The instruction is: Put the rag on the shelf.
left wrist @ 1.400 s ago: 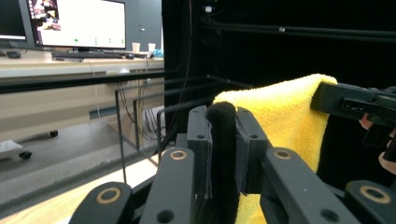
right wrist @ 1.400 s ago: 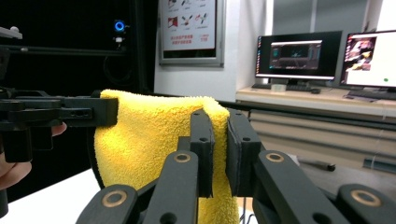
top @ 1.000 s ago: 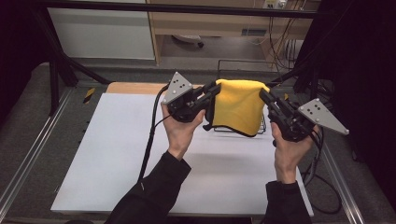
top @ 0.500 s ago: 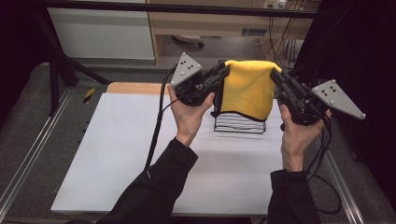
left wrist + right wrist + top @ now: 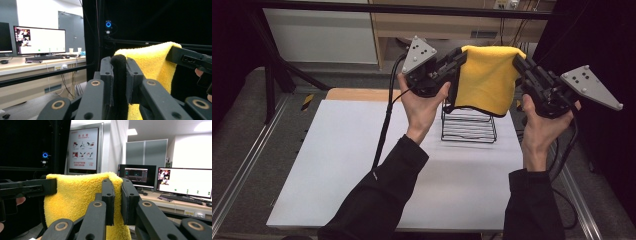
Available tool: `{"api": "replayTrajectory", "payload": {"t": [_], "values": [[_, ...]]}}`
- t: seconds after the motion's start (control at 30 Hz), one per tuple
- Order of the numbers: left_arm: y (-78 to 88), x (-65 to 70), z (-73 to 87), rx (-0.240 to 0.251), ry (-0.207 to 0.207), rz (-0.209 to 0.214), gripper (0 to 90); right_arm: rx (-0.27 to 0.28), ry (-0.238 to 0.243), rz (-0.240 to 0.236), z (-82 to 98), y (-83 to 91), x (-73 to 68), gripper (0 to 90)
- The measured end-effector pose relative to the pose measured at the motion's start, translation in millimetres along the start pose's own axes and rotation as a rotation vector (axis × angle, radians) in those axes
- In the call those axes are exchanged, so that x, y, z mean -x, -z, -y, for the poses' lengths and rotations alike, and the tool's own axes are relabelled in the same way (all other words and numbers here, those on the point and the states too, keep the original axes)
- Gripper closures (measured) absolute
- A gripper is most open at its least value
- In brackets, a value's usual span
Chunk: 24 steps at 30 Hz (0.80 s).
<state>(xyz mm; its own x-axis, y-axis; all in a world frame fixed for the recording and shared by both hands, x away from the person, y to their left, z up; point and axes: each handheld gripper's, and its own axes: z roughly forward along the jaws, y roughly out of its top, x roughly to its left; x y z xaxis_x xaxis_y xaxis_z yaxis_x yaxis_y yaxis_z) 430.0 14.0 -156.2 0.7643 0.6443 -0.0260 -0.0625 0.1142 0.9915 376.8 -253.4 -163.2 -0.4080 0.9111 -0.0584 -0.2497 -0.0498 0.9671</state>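
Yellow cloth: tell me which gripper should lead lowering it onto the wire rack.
Left, narrowly. Both grippers pinch the yellow cloth at its top corners, but the left gripper hangs almost over the wire rack; the right gripper sits outside it.

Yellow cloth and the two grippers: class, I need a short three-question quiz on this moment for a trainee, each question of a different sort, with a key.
1. True or false: the yellow cloth lies flat on the white table.
2. Multiple choice: what stands on the table under the hanging cloth? A) a black wire rack B) a blue bowl C) a cardboard box
3. Short answer: which grippers grip the cloth, and where?

Key
1. False: it is held up in the air and hangs down.
2. A
3. Both: the left gripper pinches the cloth's top left corner and the right gripper its top right corner; each gripper view shows jaws closed on cloth.
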Motion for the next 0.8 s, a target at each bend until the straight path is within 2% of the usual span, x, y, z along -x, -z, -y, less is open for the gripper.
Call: {"api": "replayTrajectory", "payload": {"t": [0.13, 0.27, 0.4, 0.6, 0.7, 0.8], "values": [[-6.5, 0.7, -9.1, 0.006, -0.016, -0.005, 78.5, 0.009, 0.003, 0.006, -6.8, -4.1, 5.1, 83.1], [-14.3, -1.8, -16.7, 0.014, -0.004, -0.003, 78.5, 0.020, 0.003, 0.009, -14.3, -9.4, 10.9, 83.1], [-21.2, -5.6, -22.3, 0.011, -0.016, -0.020, 78.6, 0.013, 0.005, 0.013, -17.9, -18.3, 15.5, 83.1], [-32.5, -15.5, -28.6, 0.002, -0.014, -0.031, 78.6, 0.009, -0.013, 0.011, -18.1, -34.7, 25.0, 83.1], [-37.5, -21.0, -30.9, -0.005, -0.023, -0.048, 78.6, 0.004, -0.002, 0.010, -18.7, -42.6, 27.2, 83.1], [-40.9, -26.9, -32.8, -0.004, -0.001, -0.051, 78.5, 0.003, 0.007, 0.005, -19.4, -50.0, 29.4, 83.1]]}}
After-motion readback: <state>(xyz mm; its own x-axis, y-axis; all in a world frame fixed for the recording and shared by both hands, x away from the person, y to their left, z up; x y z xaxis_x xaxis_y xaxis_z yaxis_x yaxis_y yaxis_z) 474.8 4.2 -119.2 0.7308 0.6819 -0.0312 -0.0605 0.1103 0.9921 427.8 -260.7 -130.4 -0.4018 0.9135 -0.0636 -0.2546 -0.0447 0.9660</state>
